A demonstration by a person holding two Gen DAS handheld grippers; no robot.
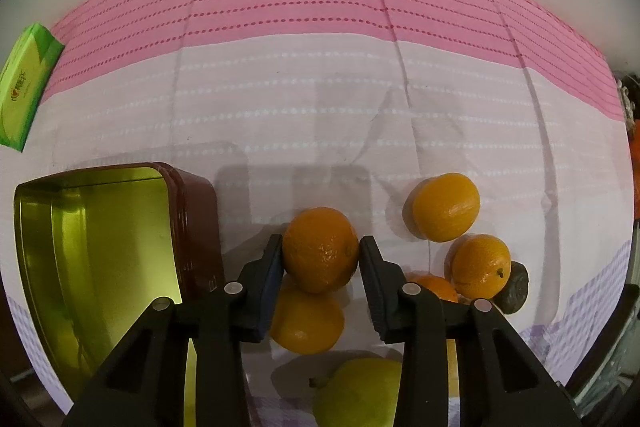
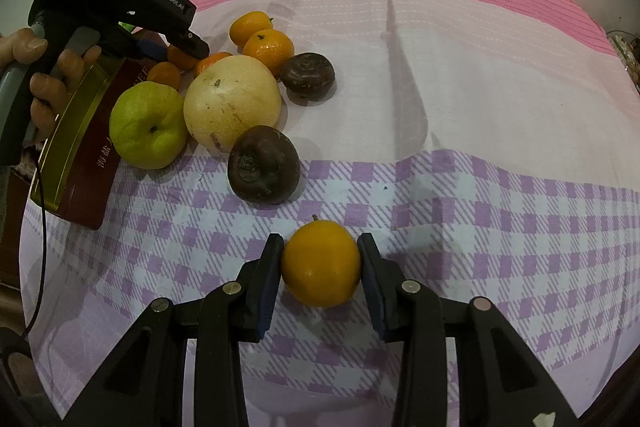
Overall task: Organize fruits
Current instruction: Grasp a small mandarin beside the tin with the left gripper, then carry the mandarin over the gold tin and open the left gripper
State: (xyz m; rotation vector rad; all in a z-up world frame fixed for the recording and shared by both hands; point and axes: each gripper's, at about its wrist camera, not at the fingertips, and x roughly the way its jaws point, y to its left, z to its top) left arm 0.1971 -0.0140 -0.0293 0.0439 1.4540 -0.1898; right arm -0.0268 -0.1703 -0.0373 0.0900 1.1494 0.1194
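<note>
Since each orange is round and maybe a bit soft, one orange point(image 1: 320, 250) is held gently at its sides by the left gripper point(image 1: 320, 255), another orange point(image 2: 321, 263) by the right gripper point(image 2: 321, 261).

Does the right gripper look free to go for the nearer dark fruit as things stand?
Probably not yet: the right gripper is shut on an orange. The path to the dark fruit looks bare cloth.
</note>
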